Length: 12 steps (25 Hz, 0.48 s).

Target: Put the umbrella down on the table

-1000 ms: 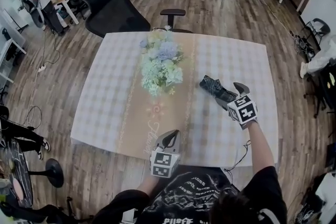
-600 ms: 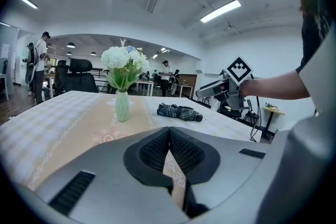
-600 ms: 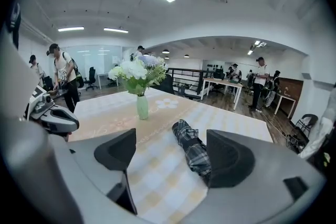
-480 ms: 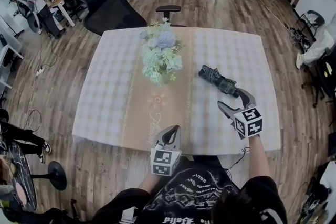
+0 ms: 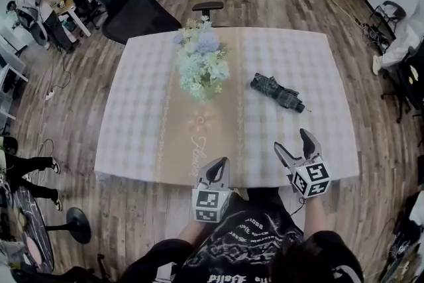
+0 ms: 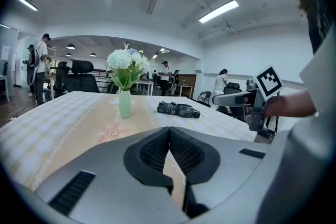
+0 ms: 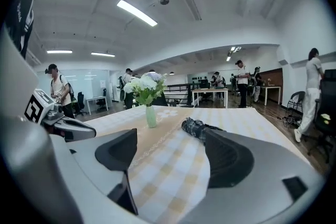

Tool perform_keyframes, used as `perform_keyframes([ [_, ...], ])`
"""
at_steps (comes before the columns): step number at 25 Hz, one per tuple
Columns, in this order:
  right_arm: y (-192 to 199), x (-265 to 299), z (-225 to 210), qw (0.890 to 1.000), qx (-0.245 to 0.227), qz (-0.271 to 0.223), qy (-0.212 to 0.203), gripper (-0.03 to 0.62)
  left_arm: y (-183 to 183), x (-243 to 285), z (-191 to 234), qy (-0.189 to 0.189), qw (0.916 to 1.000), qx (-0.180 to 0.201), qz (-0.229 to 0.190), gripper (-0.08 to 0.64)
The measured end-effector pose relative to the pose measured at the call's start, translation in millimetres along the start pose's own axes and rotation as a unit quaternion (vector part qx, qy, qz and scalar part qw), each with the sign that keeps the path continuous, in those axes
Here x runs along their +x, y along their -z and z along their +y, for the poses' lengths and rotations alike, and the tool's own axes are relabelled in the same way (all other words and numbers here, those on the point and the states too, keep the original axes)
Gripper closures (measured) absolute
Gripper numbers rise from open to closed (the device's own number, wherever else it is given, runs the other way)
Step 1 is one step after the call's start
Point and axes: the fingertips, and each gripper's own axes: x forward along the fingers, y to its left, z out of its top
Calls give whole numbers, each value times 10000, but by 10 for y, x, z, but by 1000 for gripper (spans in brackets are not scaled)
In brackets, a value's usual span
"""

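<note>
No word can be read in full: a line of pale cursive lettering [image 5: 197,150] runs along the beige table runner [image 5: 199,109] towards the 6 o'clock edge of the table [image 5: 132,109], just below a swirl motif [image 5: 202,121], too small to make out. The person's black shirt [image 5: 245,242] bears white block print, cut by the picture's lower edge and illegible. The cube [image 5: 211,205] on the left claw [image 5: 215,169] and the one on the right claw [image 5: 291,139] each carry black-and-white square code markers, patterns only, without letters or digits
</note>
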Motion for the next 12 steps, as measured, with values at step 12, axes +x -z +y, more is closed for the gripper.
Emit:
perform_keyframes([
  [12, 252, -205, 186, 9996, 17, 200, 215, 203, -26, -1, 50, -25, 10000, 26, -60, 540],
])
